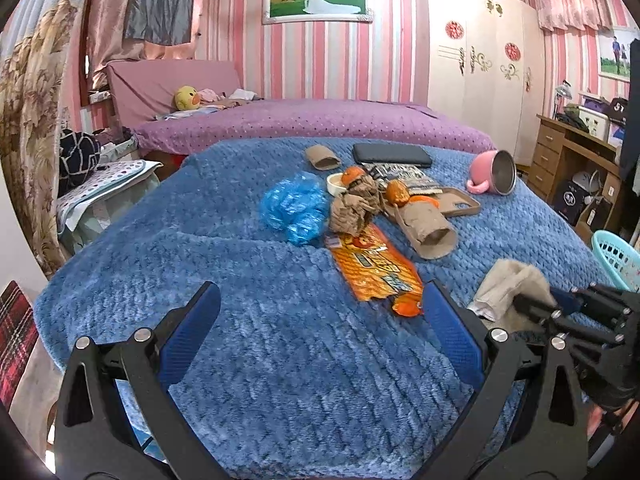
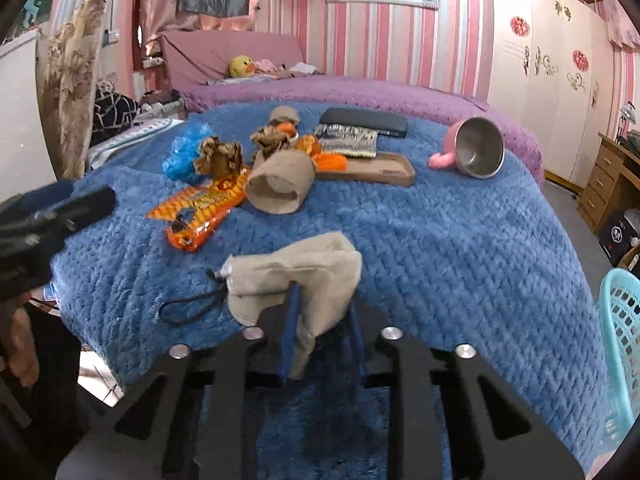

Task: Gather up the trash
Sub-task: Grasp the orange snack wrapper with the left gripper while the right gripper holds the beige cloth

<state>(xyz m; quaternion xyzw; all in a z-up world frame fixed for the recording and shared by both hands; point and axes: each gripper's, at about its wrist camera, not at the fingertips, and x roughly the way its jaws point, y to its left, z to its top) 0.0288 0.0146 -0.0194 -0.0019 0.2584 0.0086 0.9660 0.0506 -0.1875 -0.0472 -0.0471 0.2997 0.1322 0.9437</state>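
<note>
Right at the bottom of the right wrist view, the right gripper (image 2: 322, 344) has its blue fingers (image 2: 289, 332) clenched on a beige cloth pouch (image 2: 296, 276); a fold of the fabric hangs between the jaws while the rest bunches above them in the lower middle of the frame. A thin black cord (image 2: 188, 306) trails from the pouch to the left across the blue blanket (image 2: 460, 248).

In the left wrist view, the left gripper (image 1: 320, 320) hangs released, its jaws wide apart over bare blanket at the bottom of the frame, with nothing between them.

More trash lies farther up the blanket, in the centre of both views: an orange snack wrapper (image 1: 374, 268), a cardboard tube (image 1: 430, 228), crumpled brown paper (image 1: 354, 208) and a blue plastic bag (image 1: 294, 208). A turquoise basket (image 2: 622, 332) stands at the right edge, likely the place for the trash.

The risks, as I judge them: the grip seems to catch only one fold, so the pouch could slide out on lifting. The loose cord may drag over the pile or snag on the basket rim. The wrapper's end lies just beside the left gripper's right finger and could be knocked aside.
</note>
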